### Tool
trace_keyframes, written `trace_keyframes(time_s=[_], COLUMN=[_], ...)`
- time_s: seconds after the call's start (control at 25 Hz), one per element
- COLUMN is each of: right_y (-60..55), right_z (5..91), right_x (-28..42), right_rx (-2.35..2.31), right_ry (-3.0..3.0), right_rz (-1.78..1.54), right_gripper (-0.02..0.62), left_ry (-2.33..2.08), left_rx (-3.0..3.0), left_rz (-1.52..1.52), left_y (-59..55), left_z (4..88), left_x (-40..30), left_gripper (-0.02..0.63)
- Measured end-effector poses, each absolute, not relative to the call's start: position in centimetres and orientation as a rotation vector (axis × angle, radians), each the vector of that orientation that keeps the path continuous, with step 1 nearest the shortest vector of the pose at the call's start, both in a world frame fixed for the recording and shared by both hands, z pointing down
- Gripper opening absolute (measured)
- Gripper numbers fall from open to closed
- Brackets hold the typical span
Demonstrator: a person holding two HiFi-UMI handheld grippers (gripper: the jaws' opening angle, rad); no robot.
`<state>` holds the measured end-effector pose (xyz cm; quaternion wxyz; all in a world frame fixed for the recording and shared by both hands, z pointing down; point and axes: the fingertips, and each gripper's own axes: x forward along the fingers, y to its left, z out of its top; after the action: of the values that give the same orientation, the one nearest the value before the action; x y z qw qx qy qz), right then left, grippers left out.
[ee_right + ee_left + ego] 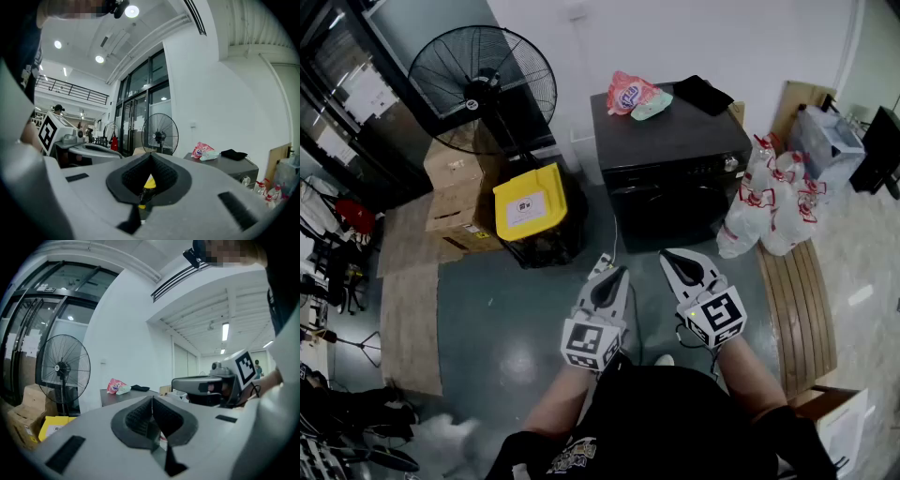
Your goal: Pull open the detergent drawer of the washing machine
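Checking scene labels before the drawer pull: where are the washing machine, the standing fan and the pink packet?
washing machine (675, 141), head view, bare part of its dark top
standing fan (479, 91), head view, centre hub of the grille
pink packet (628, 95), head view, middle of the packet

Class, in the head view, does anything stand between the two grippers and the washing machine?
Nothing visible does. Only floor separates the left gripper and right gripper from the washing machine; the yellow-lidded bin stands left, white bags right.
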<state>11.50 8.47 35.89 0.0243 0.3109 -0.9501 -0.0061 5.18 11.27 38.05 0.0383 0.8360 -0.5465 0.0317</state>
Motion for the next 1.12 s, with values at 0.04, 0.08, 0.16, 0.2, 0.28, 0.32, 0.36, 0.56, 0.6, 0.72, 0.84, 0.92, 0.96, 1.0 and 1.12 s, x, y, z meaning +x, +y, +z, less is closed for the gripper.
trace_keyframes(time_s=[0.04,0.08,0.16,0.2,0.28,0.32,0.36,0.56,0.6,0.72,0.84,0.92,0.96,1.0,1.12], right_y=[8.4,8.3,8.4,8.4,8.4,8.4,8.3,7.7,7.5,7.1,6.2,5.3,4.8,4.2,2.5], right_z=[35.9,35.9,36.1,36.1,36.3,36.5,36.6,36.9,37.0,37.4,37.5,37.7,37.8,38.1,38.9], right_x=[11.5,11.5,11.5,11.5,11.6,11.7,11.7,11.6,11.4,10.8,10.0,9.4,9.1,8.9,8.2], right_rx=[0.961,0.960,0.959,0.959,0.968,0.977,0.988,1.029,1.032,1.027,1.026,1.042,1.055,1.070,1.117], right_ry=[-2.938,-2.937,-2.936,-2.936,-2.937,-2.938,-2.937,-2.935,-2.940,-2.971,-3.005,-3.016,-3.018,-3.018,-3.012], right_rz=[-0.022,-0.023,-0.023,-0.020,-0.004,0.007,0.017,0.050,0.067,0.167,0.293,0.376,0.414,0.447,0.536], right_gripper=[0.005,0.005,0.005,0.005,0.006,0.006,0.006,0.008,0.009,0.084,0.134,0.175,0.198,0.217,0.259], left_ry=[-1.677,-1.677,-1.675,-1.674,-1.676,-1.681,-1.688,-1.688,-1.685,-1.668,-1.654,-1.645,-1.642,-1.641,-1.617], left_rx=[2.564,2.563,2.562,2.562,2.563,2.562,2.561,2.570,2.572,2.576,2.586,2.598,2.606,2.613,2.621], left_rz=[0.096,0.094,0.094,0.094,0.094,0.093,0.090,0.049,0.042,0.028,0.023,0.032,0.039,0.044,0.054], left_y=[11.2,11.1,11.1,11.2,11.2,11.3,11.3,10.9,10.8,10.4,9.9,9.4,9.1,8.7,7.5], left_z=[38.1,38.1,38.3,38.4,38.5,38.5,38.5,38.3,38.2,38.3,38.3,38.6,38.7,39.0,39.5], left_x=[5.2,5.2,5.2,5.2,5.3,5.2,5.1,4.5,4.3,3.8,3.0,2.4,2.0,1.7,0.6], left_gripper=[0.008,0.009,0.009,0.009,0.009,0.009,0.009,0.011,0.014,0.129,0.209,0.241,0.252,0.258,0.270])
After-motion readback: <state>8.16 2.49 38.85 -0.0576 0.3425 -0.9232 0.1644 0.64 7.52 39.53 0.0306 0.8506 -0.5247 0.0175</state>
